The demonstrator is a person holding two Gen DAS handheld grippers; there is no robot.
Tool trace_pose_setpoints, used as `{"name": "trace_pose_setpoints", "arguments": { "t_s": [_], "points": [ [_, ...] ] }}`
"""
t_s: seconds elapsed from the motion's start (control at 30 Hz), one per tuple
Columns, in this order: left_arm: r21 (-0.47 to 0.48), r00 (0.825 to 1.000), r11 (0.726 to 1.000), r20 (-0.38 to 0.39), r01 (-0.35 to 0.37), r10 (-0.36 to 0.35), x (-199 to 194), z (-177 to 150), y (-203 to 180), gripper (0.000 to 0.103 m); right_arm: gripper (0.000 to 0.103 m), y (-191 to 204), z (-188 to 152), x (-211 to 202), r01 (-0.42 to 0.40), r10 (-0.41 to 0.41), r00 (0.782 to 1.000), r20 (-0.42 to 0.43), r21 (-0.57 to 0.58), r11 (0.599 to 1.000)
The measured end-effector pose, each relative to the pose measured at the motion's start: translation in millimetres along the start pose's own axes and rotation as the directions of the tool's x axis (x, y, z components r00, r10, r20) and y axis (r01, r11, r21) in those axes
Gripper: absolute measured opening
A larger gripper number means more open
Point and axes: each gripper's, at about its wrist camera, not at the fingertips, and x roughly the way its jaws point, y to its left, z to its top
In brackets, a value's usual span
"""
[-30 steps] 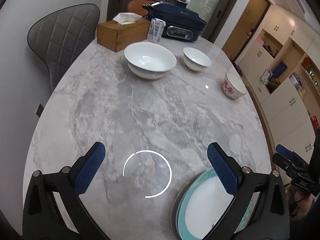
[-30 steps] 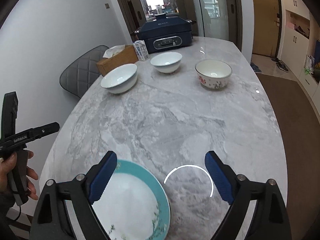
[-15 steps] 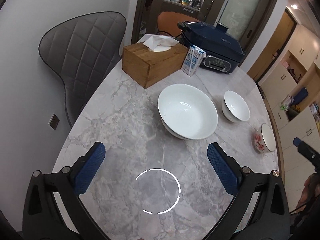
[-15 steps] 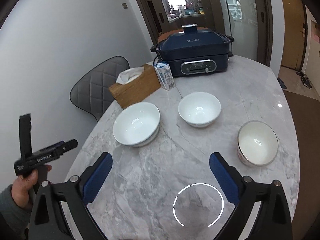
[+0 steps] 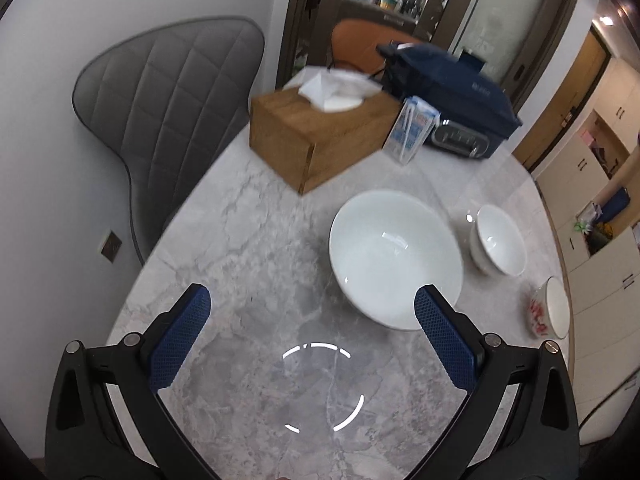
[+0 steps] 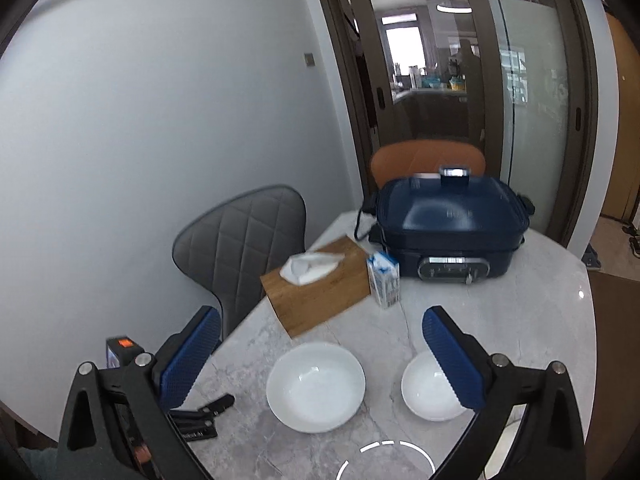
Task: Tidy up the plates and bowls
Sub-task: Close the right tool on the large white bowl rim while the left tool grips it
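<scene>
A large white bowl (image 5: 394, 256) sits on the marble table (image 5: 248, 240), with a smaller white bowl (image 5: 500, 240) to its right and a flowered bowl (image 5: 550, 308) at the right edge. My left gripper (image 5: 312, 312) is open and empty, just short of the large bowl, its right finger beside the rim. In the right wrist view the large bowl (image 6: 316, 386) and the small bowl (image 6: 430, 392) lie ahead. My right gripper (image 6: 320, 340) is open and empty above them. The left gripper's body (image 6: 200, 416) shows at lower left.
A wooden tissue box (image 5: 320, 136), a small milk carton (image 5: 412, 130) and a dark blue electric cooker (image 5: 452, 100) stand at the table's far end. A grey padded chair (image 5: 168, 108) is at the left, an orange chair (image 6: 426, 160) behind the cooker, cabinets (image 5: 592, 184) at the right.
Both grippers have moved forward over the table toward the bowls. The teal-rimmed plate and the flowered bowl have dropped out of the right wrist view. Both grippers stay open.
</scene>
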Motion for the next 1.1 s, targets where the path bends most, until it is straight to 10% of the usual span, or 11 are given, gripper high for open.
{"name": "trace_pose_setpoints", "arguments": {
  "t_s": [0.4, 0.63, 0.77, 1.1],
  "points": [
    [0.051, 0.987, 0.997, -0.144, -0.059, 0.065, 90, 7, -5, 0.102, 0.101, -34, -115, 134, 0.104, -0.068, 0.952, -0.299, 0.105, 0.989],
    [0.126, 0.971, 0.99, -0.221, -0.063, 0.09, 140, 13, -20, 0.099, 0.082, -52, -137, 181, 0.12, -0.04, 0.91, -0.413, 0.17, 0.978],
    [0.117, 0.961, 0.993, -0.274, -0.014, 0.046, 161, 10, -24, 0.037, 0.066, -57, -147, 202, 0.128, -0.034, 0.884, -0.467, 0.171, 0.977],
    [0.163, 0.965, 0.987, -0.257, -0.012, 0.054, 162, 9, -44, 0.014, 0.022, -43, -152, 214, 0.083, -0.018, 0.871, -0.492, 0.112, 0.99]
  ]
}}
